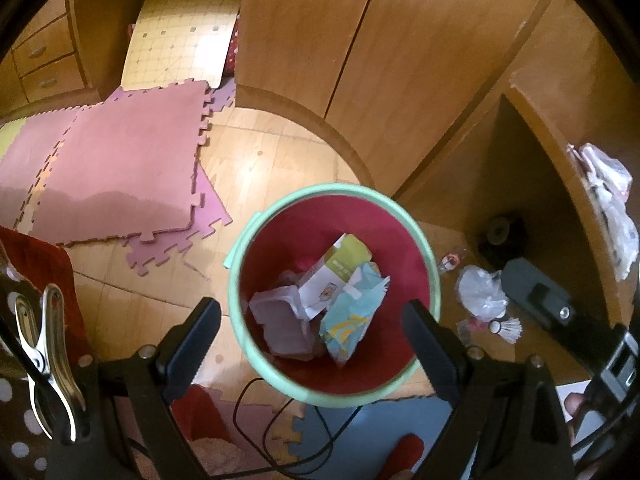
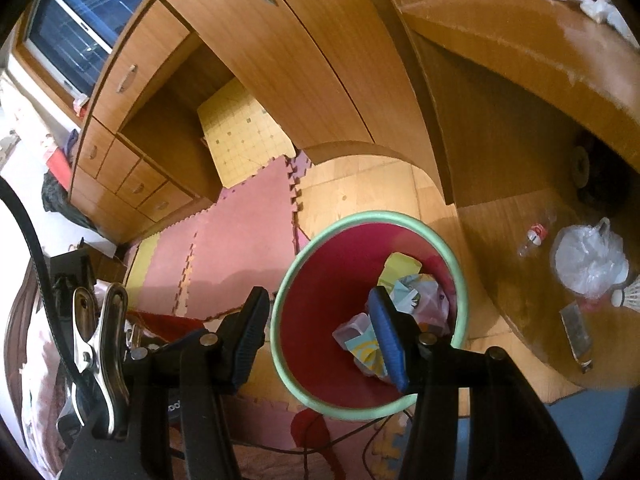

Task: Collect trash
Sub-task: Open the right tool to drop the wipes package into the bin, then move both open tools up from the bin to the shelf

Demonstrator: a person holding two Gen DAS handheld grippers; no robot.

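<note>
A bin with a green rim [image 1: 236, 280] [image 2: 288, 292] and a red inside stands on the floor. In it lie a paper carton [image 1: 340, 268], a blue wrapper [image 1: 352, 316] [image 2: 368, 348] and a pink plastic tub [image 1: 280, 320]. My left gripper [image 1: 316, 344] hangs open above the bin's near side with nothing between its fingers. My right gripper [image 2: 320, 332] is also open and holds nothing, its blue-padded right finger [image 2: 386, 336] over the bin's mouth. On the low wooden table [image 2: 520, 300] right of the bin lie a white plastic bag [image 1: 480, 292] [image 2: 588, 264], a shuttlecock [image 1: 508, 326] [image 2: 632, 292] and a small bottle [image 1: 450, 262] [image 2: 534, 236].
Pink foam mats [image 1: 120, 168] [image 2: 240, 240] cover the floor left of the bin. A wooden wardrobe [image 1: 340, 40] stands behind it. Black cables [image 1: 280, 440] run on the floor near me. A dark round object [image 1: 500, 232] sits at the table's back. A flat wrapper [image 2: 576, 332] lies near the shuttlecock.
</note>
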